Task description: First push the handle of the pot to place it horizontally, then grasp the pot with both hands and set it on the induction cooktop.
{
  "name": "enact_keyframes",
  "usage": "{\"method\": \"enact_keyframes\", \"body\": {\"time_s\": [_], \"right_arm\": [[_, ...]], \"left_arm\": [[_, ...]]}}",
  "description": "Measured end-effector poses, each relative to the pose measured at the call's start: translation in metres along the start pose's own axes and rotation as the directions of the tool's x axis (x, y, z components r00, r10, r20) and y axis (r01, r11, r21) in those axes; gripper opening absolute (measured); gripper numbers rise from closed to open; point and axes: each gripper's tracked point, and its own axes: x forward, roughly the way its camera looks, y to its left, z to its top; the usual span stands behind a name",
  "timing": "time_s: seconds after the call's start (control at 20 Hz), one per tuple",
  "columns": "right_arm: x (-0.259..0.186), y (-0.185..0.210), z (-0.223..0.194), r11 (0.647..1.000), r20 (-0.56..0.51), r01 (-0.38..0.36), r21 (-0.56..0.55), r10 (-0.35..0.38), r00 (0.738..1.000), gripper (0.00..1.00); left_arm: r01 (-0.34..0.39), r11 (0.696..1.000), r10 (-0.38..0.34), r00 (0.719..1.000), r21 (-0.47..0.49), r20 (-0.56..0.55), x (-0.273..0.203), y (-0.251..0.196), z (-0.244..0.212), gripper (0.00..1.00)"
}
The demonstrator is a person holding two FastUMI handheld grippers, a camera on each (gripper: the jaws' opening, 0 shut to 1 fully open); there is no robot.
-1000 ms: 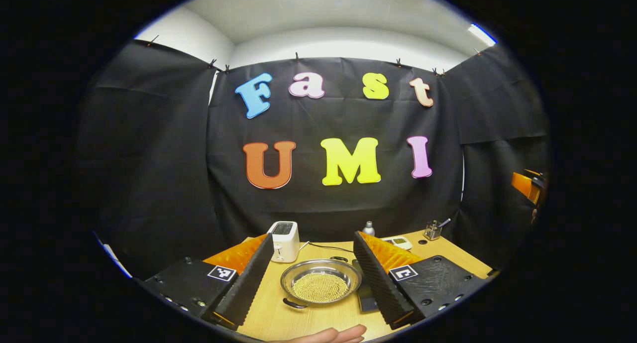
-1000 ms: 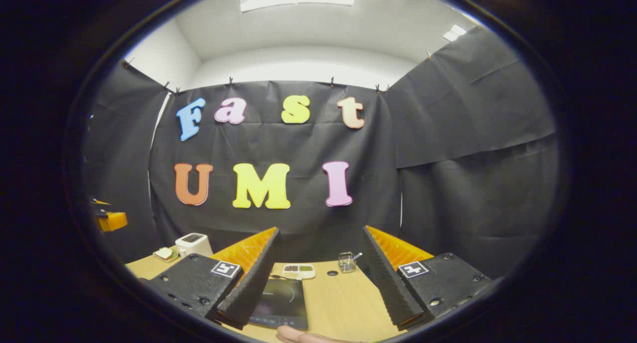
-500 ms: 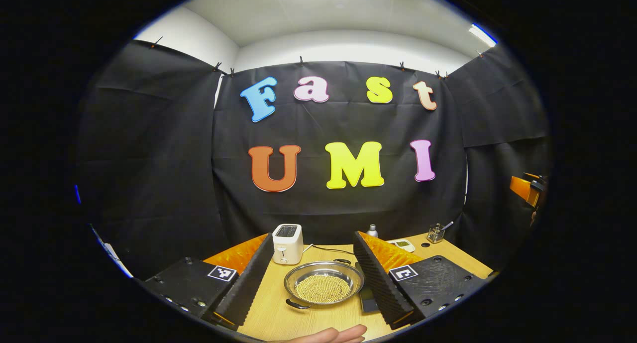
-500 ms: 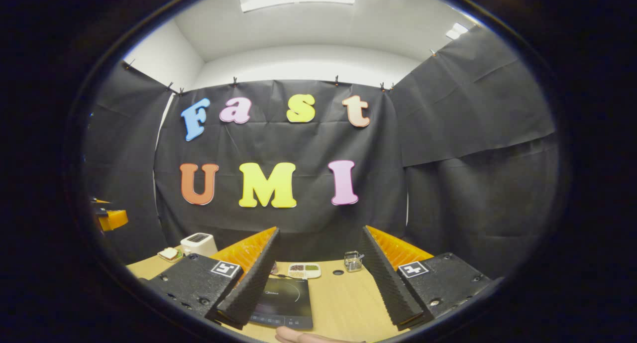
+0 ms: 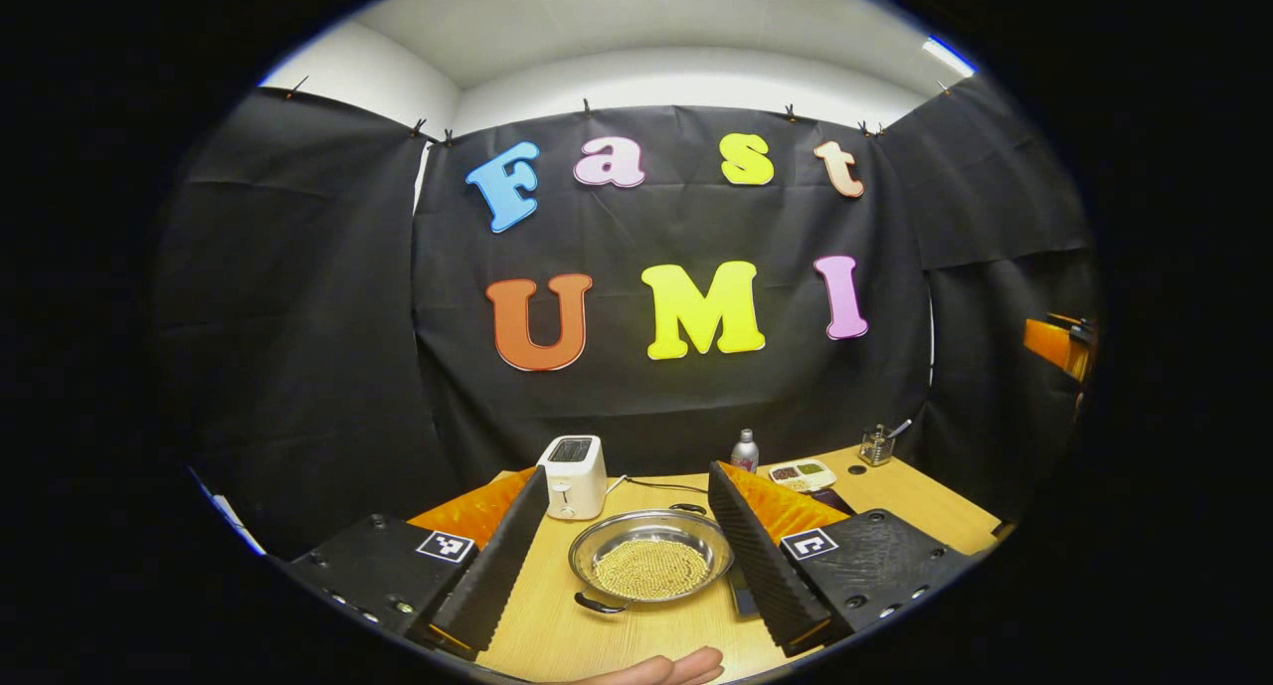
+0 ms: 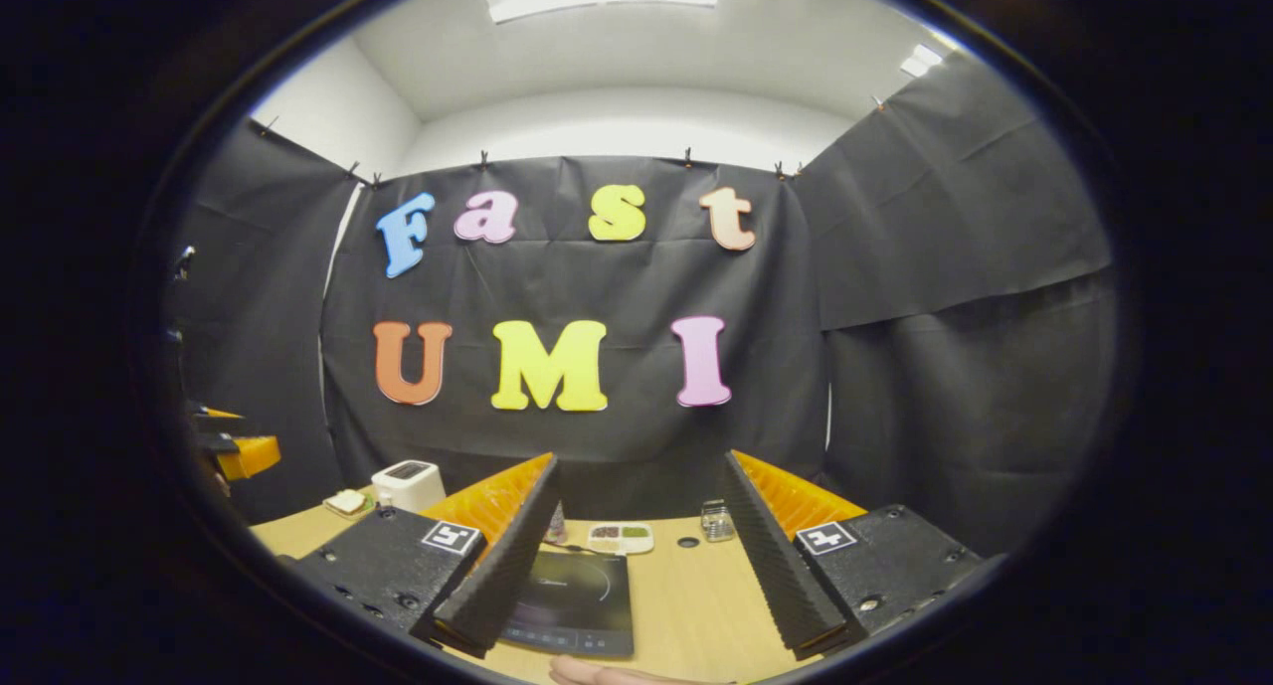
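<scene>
1. While both grippers hang above the wooden table (image 5: 557,625) with jaws spread wide and nothing between them, we count the task as barely begun: nothing has been pushed or lifted.
2. Over the last second our left gripper (image 5: 622,556) has dipped slightly toward the table, bringing more of the far edge into sight, while our right gripper (image 6: 636,566) has swung left, so the induction cooktop (image 6: 577,605) now shows more fully between its fingers.
3. We read that as lining up, the left on the pot and the right on the landing spot.
4. At far left in the left gripper view, a white toaster (image 5: 572,476) stands just behind the pot, its cable trailing across the table.
5. Centred between the left fingers sits the shallow steel pot (image 5: 651,566) of pale grains, one black handle (image 5: 597,603) toward us and one away, so we judge the handles must be turned sideways first.
6. Just right of the pot lies the dark cooktop edge, partly hidden by the finger.
7. Farther right stand a small bottle (image 5: 744,451), a divided dish (image 5: 802,474) and a wire holder (image 5: 877,446), all well clear of the path.
8. Fingertips (image 5: 666,668) of a person's hand rest at the near table edge.
</scene>
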Motion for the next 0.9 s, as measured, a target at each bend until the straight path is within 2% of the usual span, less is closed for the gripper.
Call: {"method": "enact_keyframes", "body": {"time_s": [0.1,0.2,0.25,0.3,0.35,0.4,0.45,0.55,0.6,0.65,0.7,0.8,0.85,0.9], "right_arm": [[0.002,-0.002,0.000,1.000,0.001,-0.002,0.004,0.002,1.000,1.00],[0.002,-0.004,-0.001,1.000,0.000,0.005,0.002,-0.005,1.000,1.00],[0.002,-0.003,-0.002,1.000,-0.001,0.005,0.004,-0.005,1.000,1.00],[0.002,-0.003,-0.002,1.000,-0.003,0.006,0.004,-0.006,1.000,1.00],[0.003,-0.005,-0.004,1.000,-0.005,0.008,0.004,-0.008,1.000,1.00],[0.004,-0.005,-0.004,1.000,-0.006,0.009,0.003,-0.009,1.000,1.00],[0.004,-0.005,-0.006,1.000,-0.005,0.009,0.001,-0.009,1.000,1.00],[0.005,-0.004,-0.008,1.000,-0.005,0.008,-0.001,-0.008,1.000,1.00],[0.006,-0.003,-0.010,1.000,-0.006,0.004,-0.008,-0.004,1.000,1.00],[0.007,-0.004,-0.012,1.000,-0.010,0.005,-0.017,-0.005,1.000,1.00],[0.008,-0.005,-0.014,1.000,-0.014,0.008,-0.024,-0.009,1.000,1.00],[0.011,-0.005,-0.019,0.999,-0.023,0.011,-0.030,-0.012,1.000,1.00],[0.011,-0.003,-0.023,0.999,-0.029,0.005,-0.036,-0.006,1.000,1.00],[0.011,-0.001,-0.024,0.999,-0.029,0.000,-0.037,-0.001,1.000,1.00]], "left_arm": [[0.039,0.999,-0.040,0.998,-0.027,-0.043,0.004,-0.011,-0.018,0.96],[0.063,0.997,-0.066,0.995,-0.049,-0.076,0.009,-0.015,-0.033,0.88],[0.069,0.996,-0.074,0.993,-0.047,-0.094,0.012,-0.015,-0.041,0.87],[0.086,0.995,-0.091,0.990,-0.047,-0.109,0.013,-0.018,-0.049,0.72],[0.115,0.992,-0.120,0.986,-0.053,-0.112,0.014,-0.025,-0.052,0.80],[0.140,0.989,-0.146,0.980,-0.051,-0.132,0.016,-0.031,-0.061,0.66],[0.151,0.987,-0.157,0.976,-0.052,-0.151,0.016,-0.031,-0.072,0.58],[0.150,0.988,-0.155,0.970,-0.040,-0.189,0.021,-0.030,-0.089,0.50],[0.161,0.987,-0.162,0.963,-0.023,-0.214,0.025,-0.032,-0.102,0.50],[0.164,0.986,-0.163,0.956,-0.016,-0.245,0.026,-0.033,-0.116,0.33],[0.170,0.985,-0.168,0.948,-0.016,-0.270,0.027,-0.032,-0.128,0.10],[0.153,0.988,-0.148,0.933,-0.010,-0.328,0.036,-0.024,-0.154,0.12],[0.127,0.992,-0.123,0.928,-0.013,-0.351,0.041,-0.020,-0.166,0.21],[0.124,0.992,-0.121,0.921,-0.016,-0.369,0.046,-0.019,-0.175,0.00]]}}
